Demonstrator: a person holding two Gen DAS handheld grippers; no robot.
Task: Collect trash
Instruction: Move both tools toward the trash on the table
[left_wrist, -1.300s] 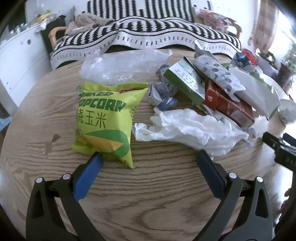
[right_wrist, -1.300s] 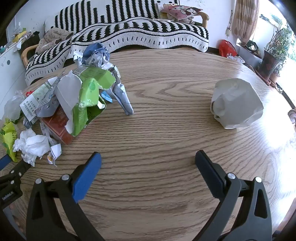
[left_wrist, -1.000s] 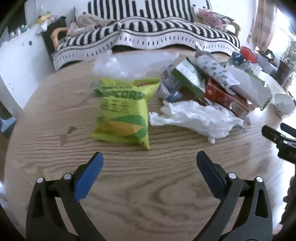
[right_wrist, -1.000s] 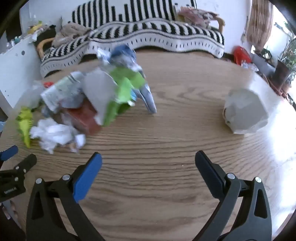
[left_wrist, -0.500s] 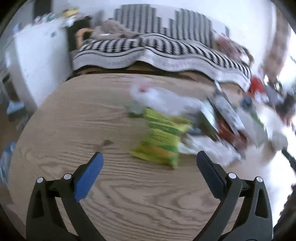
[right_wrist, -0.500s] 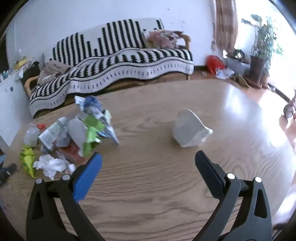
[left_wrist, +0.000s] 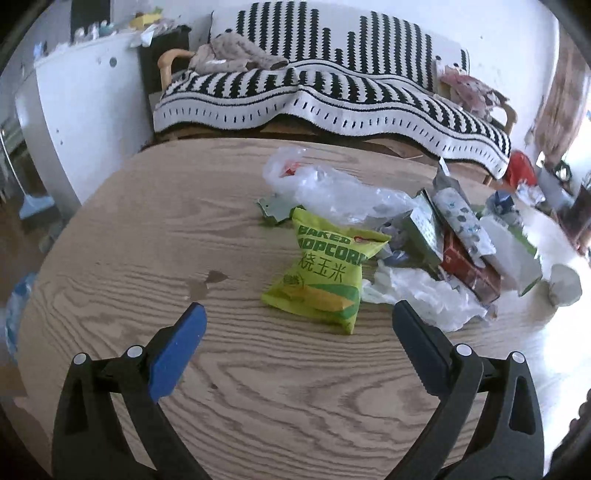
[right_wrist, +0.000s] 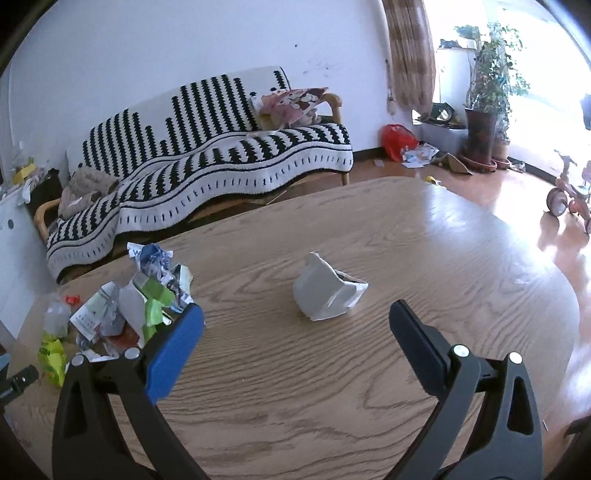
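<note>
A: Left wrist view – what's on the bench (left_wrist: 110, 258)?
B: Trash heap, right of centre. Green popcorn bag (left_wrist: 321, 280) lies flat nearest the left gripper (left_wrist: 295, 328), just ahead of its tips, not touched. Crumpled white tissue (left_wrist: 421, 291) touches the bag's right edge.
A: Behind that?
B: Clear plastic bag (left_wrist: 332, 188) w/ sth red inside at its far end, can't tell what. Then a leaning stack: green-and-white box (left_wrist: 424, 232), red box (left_wrist: 469, 266), spotted wrapper (left_wrist: 461, 218) on top, white-green carton (left_wrist: 513, 251) at the right. Whether the boxes hold anything – can't tell.
A: Left gripper?
B: Fingers wide apart, nothing between them, above bare wood.
A: Right wrist view?
B: Right gripper (right_wrist: 295, 314) also spread wide, empty. Crushed white paper cup (right_wrist: 325, 295) sits alone mid-bench, just ahead of it, between the two fingers' lines, not touched. Cup's mouth is squashed; contents not visible.
A: And the heap from there?
B: Far left, well apart from the cup; blue-white crumpled wrapper (right_wrist: 155, 258) on top, popcorn bag at the left edge.
A: Background?
B: Sofa w/ black-and-white striped blanket (right_wrist: 221, 162) behind the bench, potted plant (right_wrist: 484, 110) by the window, red bag (right_wrist: 397, 140) on the floor.
</note>
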